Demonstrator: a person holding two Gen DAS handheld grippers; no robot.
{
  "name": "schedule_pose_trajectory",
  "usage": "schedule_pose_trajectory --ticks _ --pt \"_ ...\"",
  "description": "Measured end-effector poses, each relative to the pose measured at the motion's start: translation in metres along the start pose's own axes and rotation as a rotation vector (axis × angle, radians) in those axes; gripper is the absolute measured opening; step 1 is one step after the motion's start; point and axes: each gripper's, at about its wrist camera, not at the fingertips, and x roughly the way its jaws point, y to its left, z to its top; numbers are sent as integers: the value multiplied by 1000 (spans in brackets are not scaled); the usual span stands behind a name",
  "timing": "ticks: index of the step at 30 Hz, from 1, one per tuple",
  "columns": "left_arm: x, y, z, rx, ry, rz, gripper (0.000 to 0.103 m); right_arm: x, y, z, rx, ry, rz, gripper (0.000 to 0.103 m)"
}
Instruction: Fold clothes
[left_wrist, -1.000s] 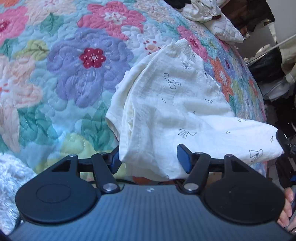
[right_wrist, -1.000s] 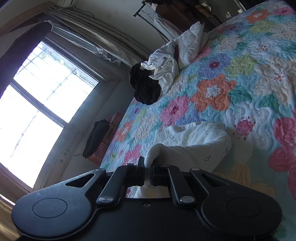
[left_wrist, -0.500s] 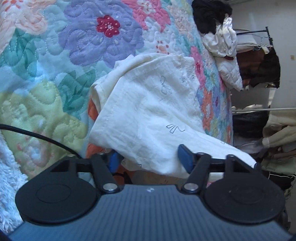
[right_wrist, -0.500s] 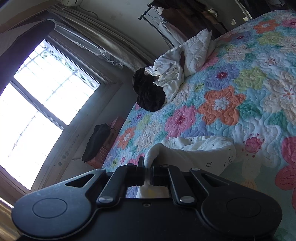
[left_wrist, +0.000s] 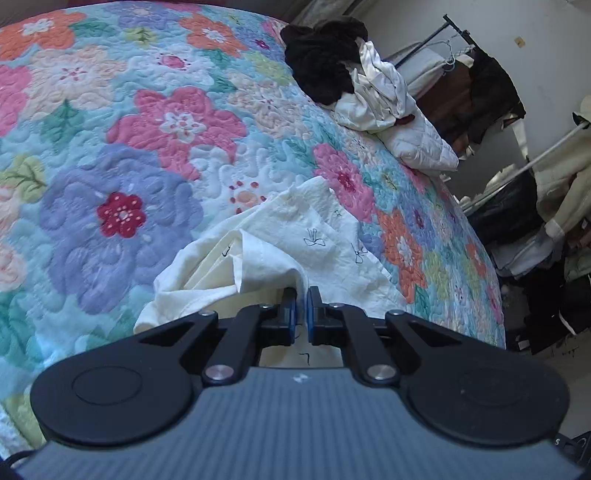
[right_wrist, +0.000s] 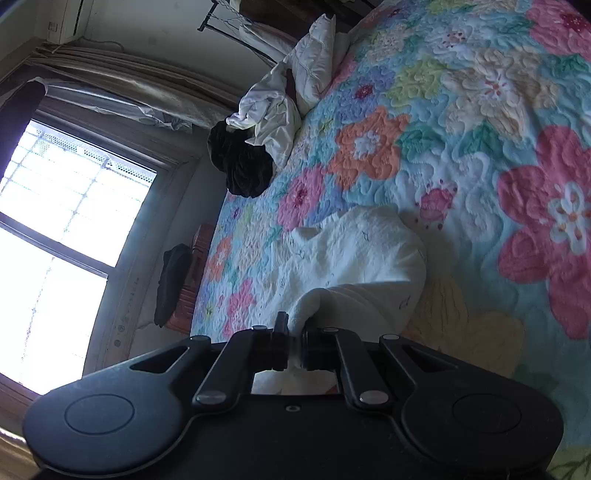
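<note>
Garment on the bed

Garment (left_wrist: 314, 240) lies mid-frame on the quilt (left_wrist: 147, 147); a clothes pile (left_wrist: 351, 81) sits upper right, pillow (left_wrist: 424, 144) beside it.

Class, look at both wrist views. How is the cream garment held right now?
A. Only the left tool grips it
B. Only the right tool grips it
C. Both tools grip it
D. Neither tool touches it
C: the left tool is shut on a fold of the garment, and the right tool is shut on another bunched edge of it.
</note>
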Motion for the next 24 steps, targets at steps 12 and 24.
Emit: schedule_pose_trajectory --ticks 12,24 --pt "92 -56 59 336 21 -41 41 58 -49 56 52 -54 -175 25" --pt "64 -11 58 464 -42 6 68 44 -44 47 -187 -141 -141 58"
